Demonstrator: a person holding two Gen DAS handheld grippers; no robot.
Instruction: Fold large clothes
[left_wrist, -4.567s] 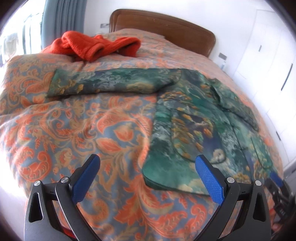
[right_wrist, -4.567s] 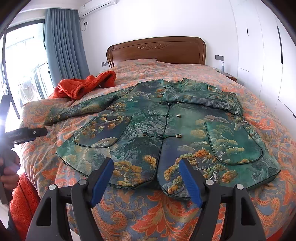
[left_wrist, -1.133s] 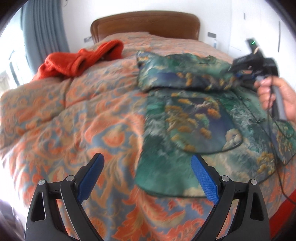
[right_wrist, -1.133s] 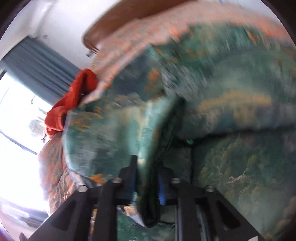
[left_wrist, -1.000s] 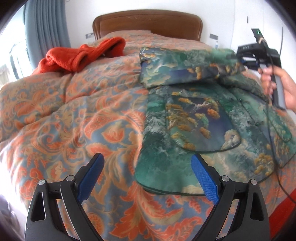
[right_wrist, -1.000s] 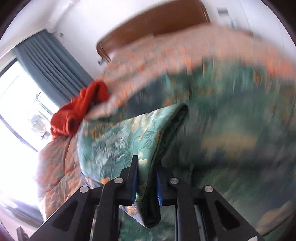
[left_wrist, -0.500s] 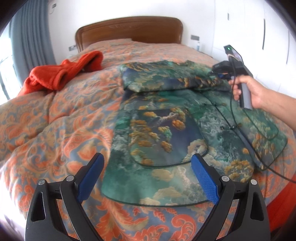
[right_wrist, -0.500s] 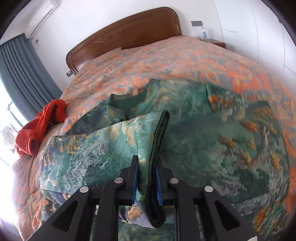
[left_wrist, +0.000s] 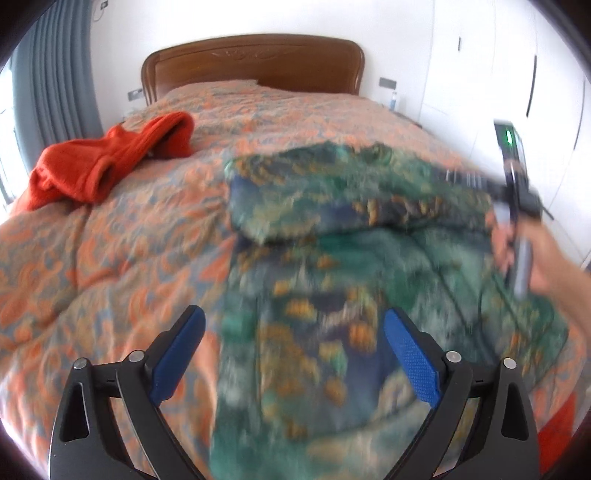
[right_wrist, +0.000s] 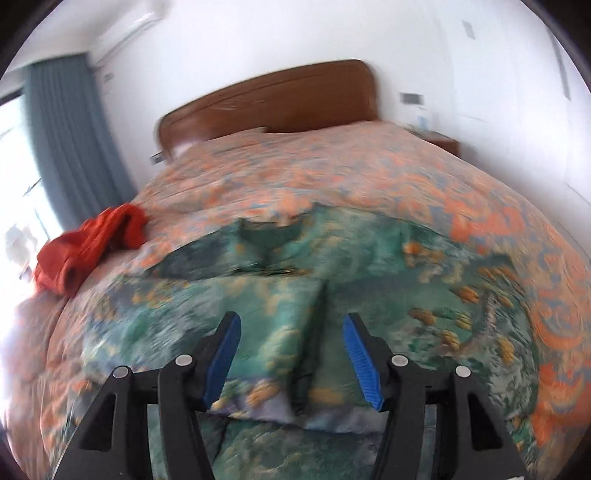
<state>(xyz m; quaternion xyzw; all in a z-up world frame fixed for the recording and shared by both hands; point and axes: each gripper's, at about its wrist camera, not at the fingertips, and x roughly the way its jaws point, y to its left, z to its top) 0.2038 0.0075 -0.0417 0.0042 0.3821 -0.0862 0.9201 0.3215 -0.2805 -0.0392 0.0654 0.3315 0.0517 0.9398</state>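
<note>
While both views are smeared by motion blur, the large green brocade jacket with orange and gold patterning (left_wrist: 369, 280) can be made out lying on the orange-and-blue paisley bedspread (left_wrist: 110, 258), filling the centre and right of the left wrist view. One sleeve (left_wrist: 332, 199) is folded across its upper part, from mid-frame toward the right edge.

At the bottom of that view the left gripper (left_wrist: 293, 354), black with blue pads, has its jaws wide apart with nothing between them; it hangs above the jacket's lower hem. At the right edge a person's hand (left_wrist: 532, 254) grips the handle of the other tool.

In the right wrist view the right gripper (right_wrist: 291, 354) sits at lower centre. Its jaws have just been opening and now stand apart; the dark-lined cuff edge of the folded sleeve (right_wrist: 314, 332) lies between the pads, touching neither.

A crumpled orange-red knitted garment (right_wrist: 88, 251) lies at the left of the frame, well apart from the jacket. The brown wooden headboard (right_wrist: 269, 103) stands at the top against a white wall, with grey-blue curtains (right_wrist: 70, 129) at upper left.
</note>
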